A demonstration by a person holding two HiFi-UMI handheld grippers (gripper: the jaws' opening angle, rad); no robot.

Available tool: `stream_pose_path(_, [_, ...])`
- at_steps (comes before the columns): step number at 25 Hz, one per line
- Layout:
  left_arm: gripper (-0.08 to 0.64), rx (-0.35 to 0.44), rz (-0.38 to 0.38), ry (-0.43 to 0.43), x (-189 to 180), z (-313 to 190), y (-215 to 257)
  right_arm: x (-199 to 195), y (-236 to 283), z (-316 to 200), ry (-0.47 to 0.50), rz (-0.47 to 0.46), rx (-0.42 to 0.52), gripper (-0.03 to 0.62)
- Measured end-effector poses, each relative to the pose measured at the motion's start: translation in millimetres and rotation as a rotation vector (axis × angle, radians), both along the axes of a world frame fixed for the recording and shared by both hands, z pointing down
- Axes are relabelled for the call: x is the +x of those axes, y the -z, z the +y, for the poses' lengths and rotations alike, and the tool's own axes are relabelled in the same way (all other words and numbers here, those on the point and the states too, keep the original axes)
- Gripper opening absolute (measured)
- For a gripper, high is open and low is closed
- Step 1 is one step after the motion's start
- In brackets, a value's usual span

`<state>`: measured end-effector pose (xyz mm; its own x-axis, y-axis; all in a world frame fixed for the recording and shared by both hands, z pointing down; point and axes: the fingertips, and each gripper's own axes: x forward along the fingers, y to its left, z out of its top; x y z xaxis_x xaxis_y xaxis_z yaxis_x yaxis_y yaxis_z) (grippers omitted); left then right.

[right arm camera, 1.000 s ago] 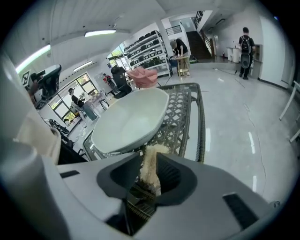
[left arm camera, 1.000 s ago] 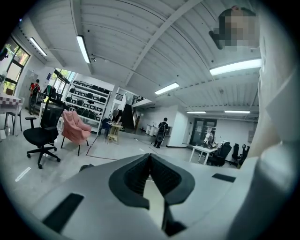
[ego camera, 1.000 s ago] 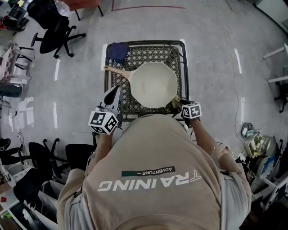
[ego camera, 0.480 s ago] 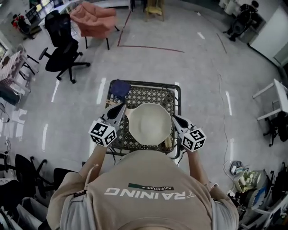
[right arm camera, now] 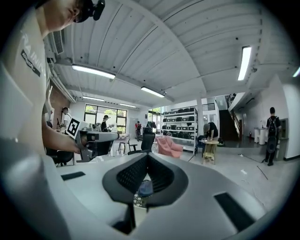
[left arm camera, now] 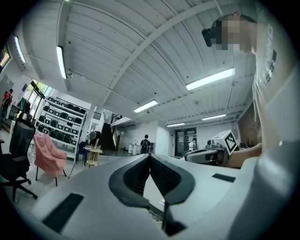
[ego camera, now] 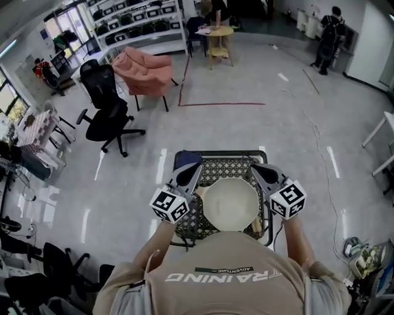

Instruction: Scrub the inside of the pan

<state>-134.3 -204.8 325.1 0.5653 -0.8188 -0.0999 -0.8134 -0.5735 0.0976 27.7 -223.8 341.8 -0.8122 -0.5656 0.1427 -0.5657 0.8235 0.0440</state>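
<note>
Pan (ego camera: 231, 204) sits mid-table (ego camera: 217, 165), open side up. Left gripper (ego camera: 196, 167) at the pan's 10 o'clock, right gripper (ego camera: 255, 167) at 2 o'clock; both jaws together, nothing between. Blue cloth (ego camera: 184, 159) at the table's 11 o'clock corner.

A pink armchair (ego camera: 144, 71) stood at upper left of the head view, with a black office chair (ego camera: 109, 114) just below it. Shelving (ego camera: 135, 24) lined the far wall at top. A person (ego camera: 212, 9) leaned over a small round side table (ego camera: 220, 32) at top centre. A red floor line (ego camera: 221, 104) ran below that. A dark blue cloth (ego camera: 186, 159) lay on the upper left corner of the lattice table (ego camera: 225, 153).
</note>
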Motion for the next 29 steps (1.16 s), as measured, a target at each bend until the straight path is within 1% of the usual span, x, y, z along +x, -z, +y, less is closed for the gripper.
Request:
stream_pose_path(3, [0.018,0.005,-0.017,0.008,-2.7,-6.2,2.2,-8.2,-0.9,-18.6,-0.004,0.015,0.032,0.017])
stream_pose_path(5, [0.018,-0.002,-0.018,0.016,-3.9,-7.9,-0.8,-13.0,0.5,-22.7,0.007,0.007,0.036,0.017])
stream_pose_path(9, [0.018,-0.03,-0.006,0.037,-6.3,-6.7,-14.1,-27.4,-6.1,-14.9,0.053,-0.036,0.025,0.017])
stream_pose_path(12, [0.018,-0.069,0.014,0.06,-5.9,0.5,-30.2,-35.1,-20.5,-6.3,0.069,-0.062,-0.014,0.017])
stream_pose_path(14, [0.018,-0.094,0.015,0.053,-2.0,4.6,-38.6,-38.0,-29.7,-2.0,0.075,-0.068,-0.035,0.017])
stream_pose_path(16, [0.018,-0.1,0.005,0.038,3.0,5.6,-41.9,-38.3,-34.2,-2.1,0.074,-0.067,-0.041,0.017])
stream_pose_path(23, [0.018,-0.118,-0.005,0.025,11.3,2.2,-58.6,-34.4,-34.5,-19.7,0.043,-0.091,-0.028,0.017])
stream_pose_path(29, [0.018,-0.13,-0.021,0.029,5.3,1.5,-66.8,-34.7,-42.1,-11.3,0.048,-0.084,-0.02,0.017])
